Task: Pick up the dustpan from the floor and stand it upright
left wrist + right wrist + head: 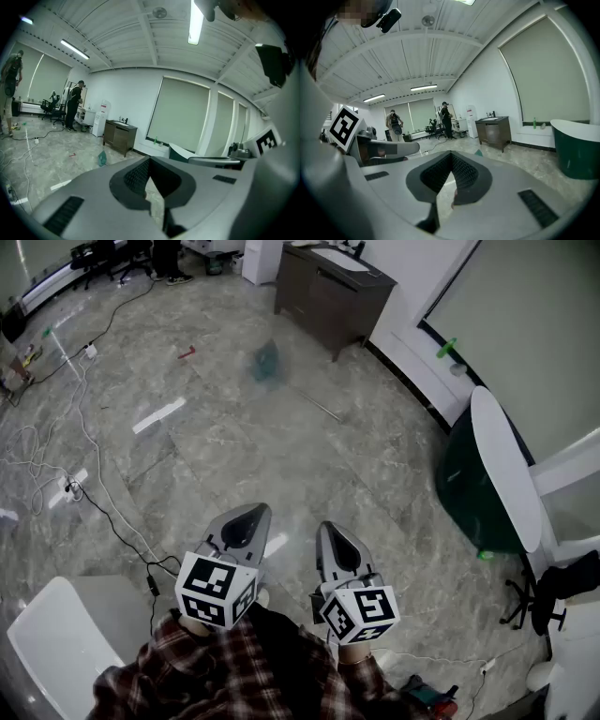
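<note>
Grey marbled floor [281,465] fills the room below us, and nearest to us our plaid sleeves [234,671] lead to the two tools held side by side over its near edge. We hold the left gripper [249,519] with its jaws drawn together, the ribbed pads meeting at the tips with nothing between them, and its marker cube [217,589] sits just above our hand. We hold the right gripper [335,535] just beside it, jaws likewise pressed closed and empty, with its own marker cube [361,613] behind. Both point slightly downward across the floor. At the floor's near left corner stands a white chair [52,638], and from there black and white cables [103,512] trail along the left edge past a power strip [71,486]. Farther out, a white strip [157,415] lies flat left of the middle. Along the right edge sits a dark green tub-like piece [469,479] with a white oval top. Well ahead of both grippers, and apart from them, the teal dustpan [267,362] lies on the floor toward the far edge, blurred, with its thin handle [314,401] reaching back toward the right. A small red item [187,352] lies to its left. Just behind the dustpan, a dark brown cabinet [333,292] stands against the far wall. Farthest off, the left gripper view shows a person [75,105] standing near some office chairs.
</note>
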A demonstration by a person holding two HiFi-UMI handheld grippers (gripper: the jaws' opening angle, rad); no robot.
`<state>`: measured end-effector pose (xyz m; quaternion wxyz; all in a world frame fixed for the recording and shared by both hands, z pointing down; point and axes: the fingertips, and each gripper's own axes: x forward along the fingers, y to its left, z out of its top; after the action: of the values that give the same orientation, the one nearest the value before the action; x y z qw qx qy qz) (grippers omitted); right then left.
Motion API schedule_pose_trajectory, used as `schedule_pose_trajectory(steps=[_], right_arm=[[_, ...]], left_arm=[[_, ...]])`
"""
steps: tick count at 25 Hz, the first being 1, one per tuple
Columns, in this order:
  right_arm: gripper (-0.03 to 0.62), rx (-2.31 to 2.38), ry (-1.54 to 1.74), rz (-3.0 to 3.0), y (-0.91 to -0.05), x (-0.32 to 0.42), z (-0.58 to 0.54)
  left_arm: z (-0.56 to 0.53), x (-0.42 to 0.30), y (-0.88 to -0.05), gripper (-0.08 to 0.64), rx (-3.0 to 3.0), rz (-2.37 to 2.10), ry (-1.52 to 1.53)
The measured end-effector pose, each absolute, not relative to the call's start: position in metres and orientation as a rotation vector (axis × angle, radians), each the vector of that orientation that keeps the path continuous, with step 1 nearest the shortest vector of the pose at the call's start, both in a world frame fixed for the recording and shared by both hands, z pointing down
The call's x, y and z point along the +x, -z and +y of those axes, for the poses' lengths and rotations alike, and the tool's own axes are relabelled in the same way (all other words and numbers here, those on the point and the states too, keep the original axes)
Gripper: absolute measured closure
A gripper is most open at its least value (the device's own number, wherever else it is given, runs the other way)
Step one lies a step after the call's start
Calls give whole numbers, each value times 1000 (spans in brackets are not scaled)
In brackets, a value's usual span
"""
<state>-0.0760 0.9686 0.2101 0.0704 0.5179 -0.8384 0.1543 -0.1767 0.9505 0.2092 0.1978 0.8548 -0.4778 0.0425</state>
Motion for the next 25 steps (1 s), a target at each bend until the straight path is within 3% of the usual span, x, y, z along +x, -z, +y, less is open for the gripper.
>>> schedule_pose_trajectory(steps=[8,25], right_arm=[[581,1565,-460,-2498,-222,-95,895],[581,1720,-452,-2432,-219,-196,678]], left_arm=[[879,-204,-223,558,2375,-1341,-118],[659,-334,-220,558,2418,-1312,-140]])
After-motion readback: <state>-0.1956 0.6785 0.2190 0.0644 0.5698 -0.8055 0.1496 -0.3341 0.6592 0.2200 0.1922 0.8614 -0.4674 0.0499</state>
